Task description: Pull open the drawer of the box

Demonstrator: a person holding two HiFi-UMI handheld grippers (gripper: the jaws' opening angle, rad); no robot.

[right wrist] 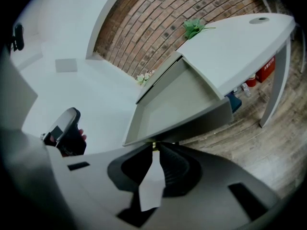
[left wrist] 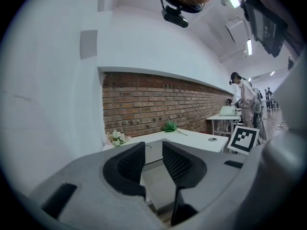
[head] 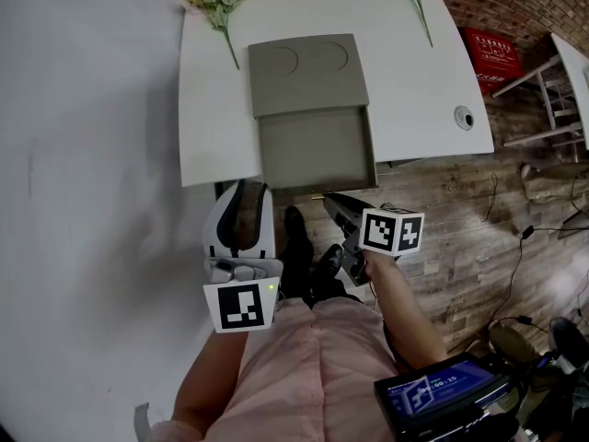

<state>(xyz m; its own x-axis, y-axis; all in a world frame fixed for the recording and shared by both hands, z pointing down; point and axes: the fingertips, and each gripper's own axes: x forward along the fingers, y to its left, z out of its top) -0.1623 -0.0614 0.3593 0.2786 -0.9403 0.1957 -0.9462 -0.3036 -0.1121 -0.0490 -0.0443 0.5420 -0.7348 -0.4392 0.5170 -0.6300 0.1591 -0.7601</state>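
Sticking far out of its box on the counter, the drawer looks pulled open. The right claw pinches its knob. The left claw gapes, holding nothing. Only letting go seems left.

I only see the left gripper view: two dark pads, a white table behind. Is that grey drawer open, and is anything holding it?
Observer: Yes, it is open. In the head view the drawer sticks out of the box, past the table edge.
Operator: And what holds it?
Observer: The right gripper, shut on the small knob at the drawer's front.
Operator: Is anything on the floor?
Observer: A red crate, beyond the table.
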